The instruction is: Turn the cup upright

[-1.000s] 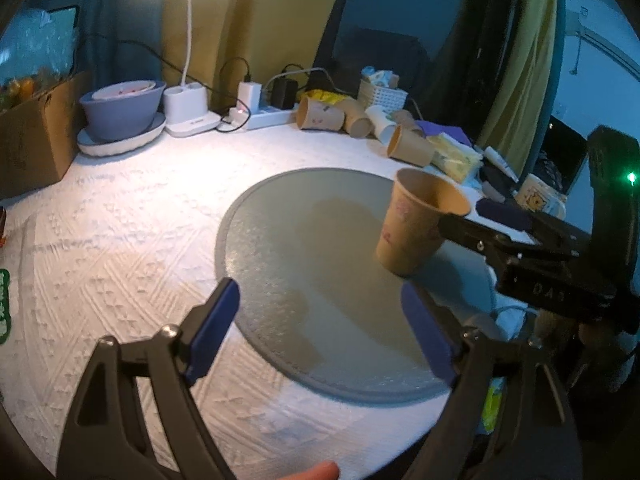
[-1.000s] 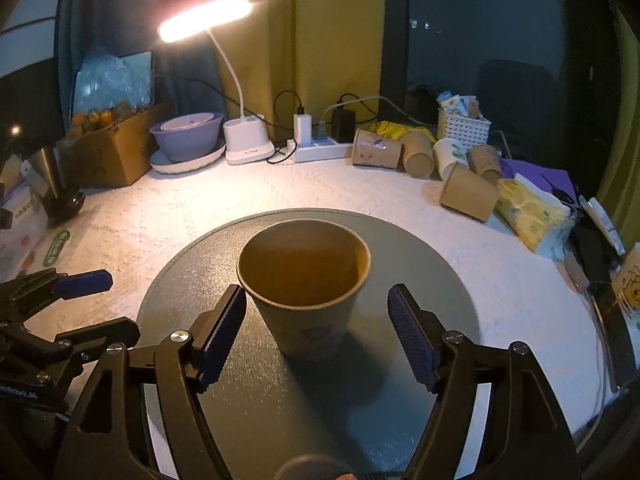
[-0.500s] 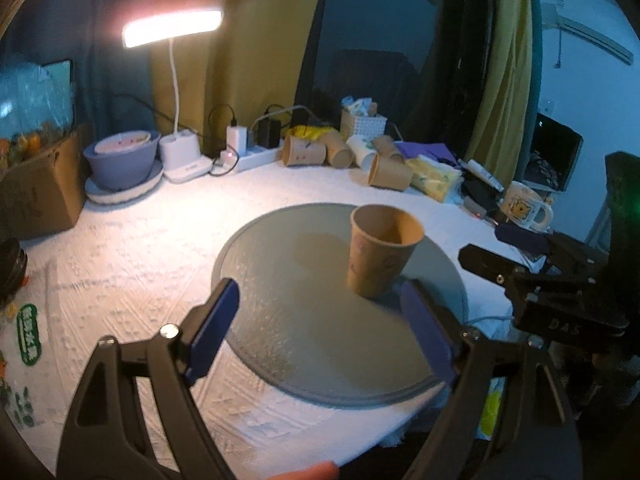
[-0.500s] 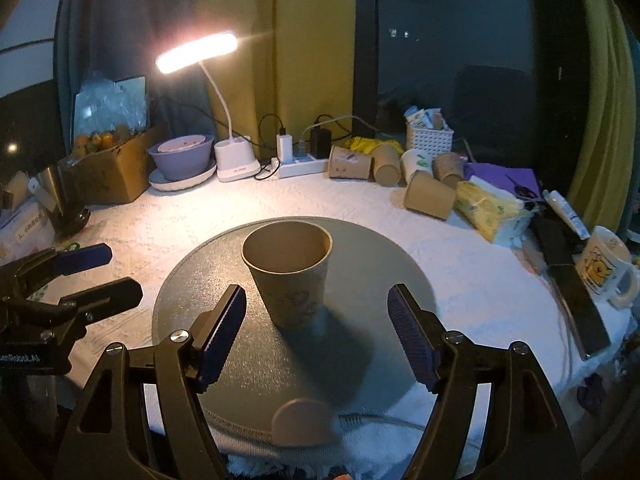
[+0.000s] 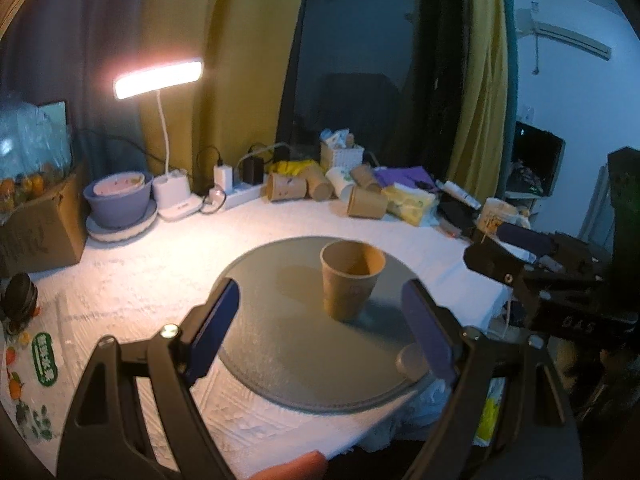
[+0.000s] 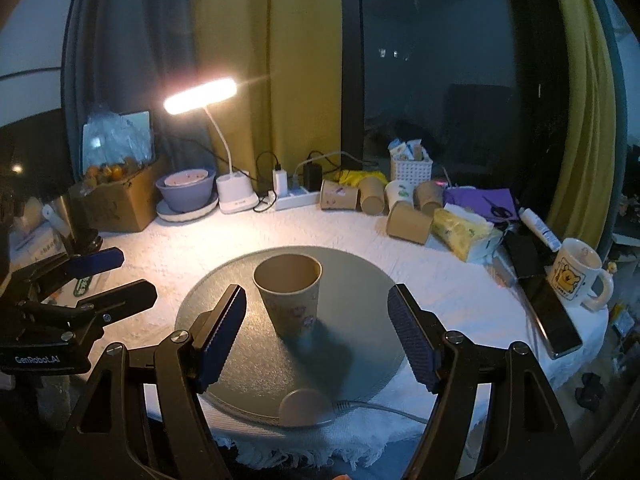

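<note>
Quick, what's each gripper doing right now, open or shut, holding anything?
Left gripper: open, holding nothing.
Right gripper: open, holding nothing; the paper cup stands upright on the round mat, free of both.

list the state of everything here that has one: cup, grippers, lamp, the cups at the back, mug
cup: upright on the round mat, mouth up, free of both grippers
left gripper: open, holds nothing
right gripper: open, holds nothing
lamp: on
back cups: lying on their sides
mug: upright
charger: plugged into the power strip
</note>
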A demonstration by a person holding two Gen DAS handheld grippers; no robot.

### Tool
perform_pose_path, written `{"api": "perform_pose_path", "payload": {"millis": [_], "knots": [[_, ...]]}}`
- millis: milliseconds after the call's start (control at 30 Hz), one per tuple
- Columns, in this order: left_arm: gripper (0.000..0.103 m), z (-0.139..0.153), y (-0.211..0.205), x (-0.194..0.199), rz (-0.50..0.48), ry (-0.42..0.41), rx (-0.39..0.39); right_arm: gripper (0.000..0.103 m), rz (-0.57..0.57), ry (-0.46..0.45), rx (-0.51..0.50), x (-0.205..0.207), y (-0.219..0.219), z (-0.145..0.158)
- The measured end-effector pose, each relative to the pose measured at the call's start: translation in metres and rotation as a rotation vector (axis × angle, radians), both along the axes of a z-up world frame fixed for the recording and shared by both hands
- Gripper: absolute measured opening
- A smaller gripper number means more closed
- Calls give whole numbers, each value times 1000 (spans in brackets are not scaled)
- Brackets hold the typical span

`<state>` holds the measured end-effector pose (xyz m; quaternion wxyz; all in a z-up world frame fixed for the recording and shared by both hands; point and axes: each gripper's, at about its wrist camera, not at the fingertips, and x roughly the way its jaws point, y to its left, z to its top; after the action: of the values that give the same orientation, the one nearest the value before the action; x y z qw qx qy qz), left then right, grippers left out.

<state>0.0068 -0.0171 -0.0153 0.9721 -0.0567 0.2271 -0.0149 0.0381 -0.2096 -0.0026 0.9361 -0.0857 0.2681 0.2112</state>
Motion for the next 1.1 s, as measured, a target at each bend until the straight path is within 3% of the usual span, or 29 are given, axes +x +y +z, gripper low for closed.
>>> {"api": "perform_pose_path", "payload": {"millis": [567, 1100], "knots": [[84, 46, -5, -35, 9, -192, 52, 76, 33, -89, 38, -30, -2, 40], [85, 81, -5, -57, 46, -281, 75, 76, 23, -134, 74, -51, 4, 73]]}}
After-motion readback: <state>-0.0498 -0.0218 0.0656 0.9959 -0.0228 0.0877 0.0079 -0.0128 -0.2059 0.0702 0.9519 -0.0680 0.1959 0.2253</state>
